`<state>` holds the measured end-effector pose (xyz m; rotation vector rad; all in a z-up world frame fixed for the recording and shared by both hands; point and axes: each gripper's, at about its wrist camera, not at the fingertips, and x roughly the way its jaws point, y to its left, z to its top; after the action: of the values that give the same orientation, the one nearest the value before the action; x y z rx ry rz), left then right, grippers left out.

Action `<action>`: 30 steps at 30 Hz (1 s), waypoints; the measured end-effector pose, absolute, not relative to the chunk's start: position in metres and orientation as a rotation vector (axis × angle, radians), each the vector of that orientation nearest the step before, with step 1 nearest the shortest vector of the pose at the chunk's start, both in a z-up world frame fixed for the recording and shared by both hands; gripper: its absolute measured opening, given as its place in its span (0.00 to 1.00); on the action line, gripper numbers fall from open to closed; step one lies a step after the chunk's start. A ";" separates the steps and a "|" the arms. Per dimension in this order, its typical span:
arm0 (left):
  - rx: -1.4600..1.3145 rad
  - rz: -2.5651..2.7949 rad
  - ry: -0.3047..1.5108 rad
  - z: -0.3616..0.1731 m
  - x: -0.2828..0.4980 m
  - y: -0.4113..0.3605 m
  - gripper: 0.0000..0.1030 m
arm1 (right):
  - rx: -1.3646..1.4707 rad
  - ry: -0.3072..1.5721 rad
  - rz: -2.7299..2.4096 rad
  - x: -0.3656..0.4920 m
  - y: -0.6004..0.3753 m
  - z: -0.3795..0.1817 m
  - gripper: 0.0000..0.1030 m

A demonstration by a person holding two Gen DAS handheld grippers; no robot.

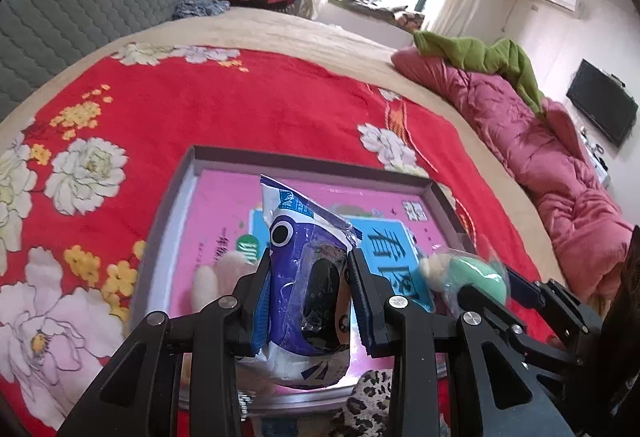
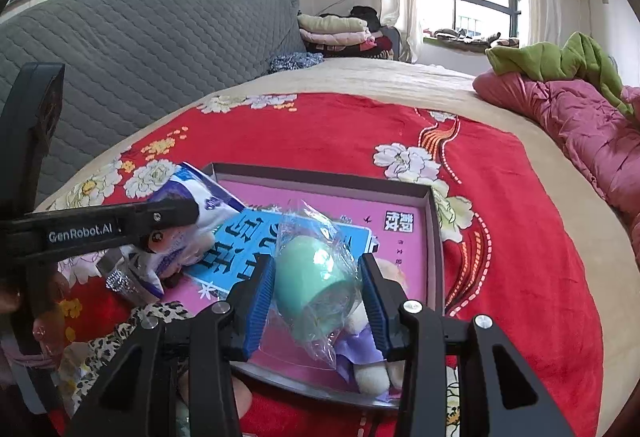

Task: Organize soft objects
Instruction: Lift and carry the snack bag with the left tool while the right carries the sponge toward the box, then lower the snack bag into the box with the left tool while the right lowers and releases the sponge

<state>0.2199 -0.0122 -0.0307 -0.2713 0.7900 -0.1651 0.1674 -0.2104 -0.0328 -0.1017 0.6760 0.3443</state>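
Already a plush toy point(image 2: 374, 373) is seen inside the box point(image 2: 434, 237). Above the box, a blue packet point(image 1: 308, 297) is pinched by the left gripper point(image 1: 310, 301) and a wrapped green toy point(image 2: 314, 277) by the right gripper point(image 2: 318, 301); both are judged still to be placed.

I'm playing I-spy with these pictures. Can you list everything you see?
bag: 1, blue and white, in left gripper
toy: 1, green, plastic-wrapped, in right gripper
tray: 1, grey rim, pink inside, on blanket
blanket: 1, red, flowered, on bed
quilt: 1, pink, bed's right
cloth: 1, green, on quilt
left gripper: 1, black, over tray
right gripper: 1, black, over tray
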 end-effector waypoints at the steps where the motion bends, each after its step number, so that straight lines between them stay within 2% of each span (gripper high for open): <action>1: -0.270 -0.173 0.796 -0.033 0.221 -0.014 0.35 | -0.104 0.681 0.348 0.168 -0.209 -0.034 0.42; 12: -0.144 -0.267 0.874 -0.055 0.224 -0.048 0.35 | -0.124 0.734 0.361 0.172 -0.204 -0.049 0.42; 30: -0.157 -0.277 0.918 -0.068 0.228 -0.050 0.35 | -0.163 0.763 0.396 0.172 -0.194 -0.058 0.42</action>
<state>0.2284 -0.0496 -0.0676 -0.1568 0.9180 -0.2769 0.1724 -0.1937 -0.0579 -0.1628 0.7634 0.3958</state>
